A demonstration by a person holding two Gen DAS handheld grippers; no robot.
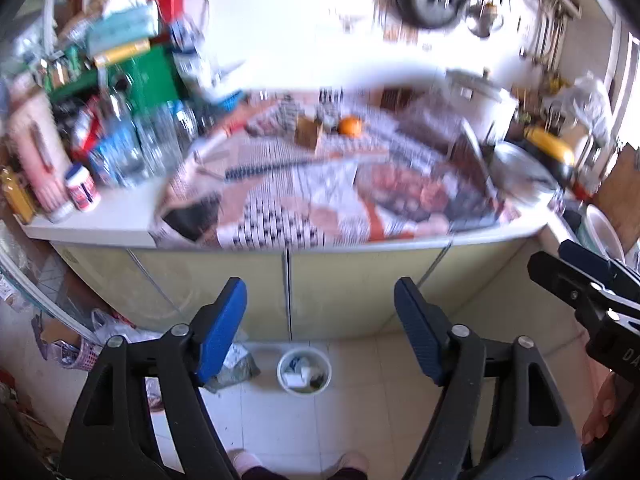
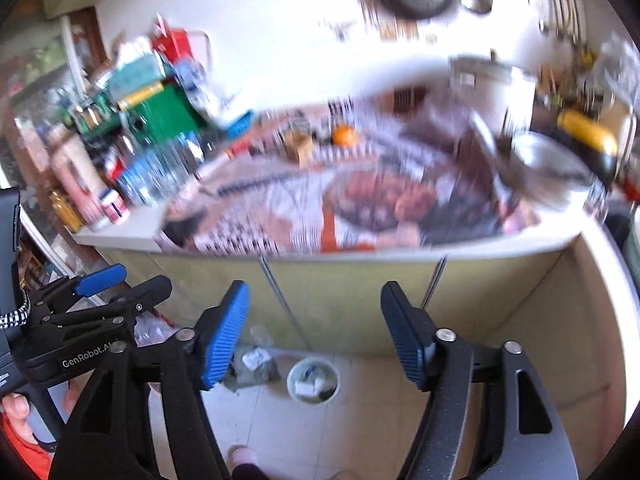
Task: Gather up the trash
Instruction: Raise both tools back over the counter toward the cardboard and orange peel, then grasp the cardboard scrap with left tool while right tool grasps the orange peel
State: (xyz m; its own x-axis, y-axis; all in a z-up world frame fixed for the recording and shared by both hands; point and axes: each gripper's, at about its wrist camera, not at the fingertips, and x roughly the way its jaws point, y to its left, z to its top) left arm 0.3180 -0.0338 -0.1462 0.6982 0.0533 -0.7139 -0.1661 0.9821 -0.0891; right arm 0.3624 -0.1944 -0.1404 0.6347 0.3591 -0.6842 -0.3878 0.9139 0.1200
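Here, in my left camera, my left gripper (image 1: 320, 332) has its two blue pads (image 1: 220, 332) spread wide apart, and they hold nothing. Below them, on the pale tiled floor (image 1: 360, 420), stands a small round white bin (image 1: 304, 371) with bits of white trash inside. Just to its left lies a crumpled grey-green plastic bag (image 1: 236, 368). Above is the white kitchen counter (image 1: 112, 220), covered with printed newspaper sheets (image 1: 304, 208). A round orange fruit (image 1: 350, 126) sits near the back. My right gripper (image 1: 588, 284) pokes in at the right edge.

In my right camera, my right gripper (image 2: 316, 336) is spread wide too, and it is empty. The small white bin (image 2: 313, 380) stands on the floor between the pads, close to the yellow-green cupboard doors (image 2: 352, 300). The crumpled bag (image 2: 256, 366) lies just beside it. My left gripper (image 2: 100, 288) shows at the left, and I cannot tell from here how it stands.
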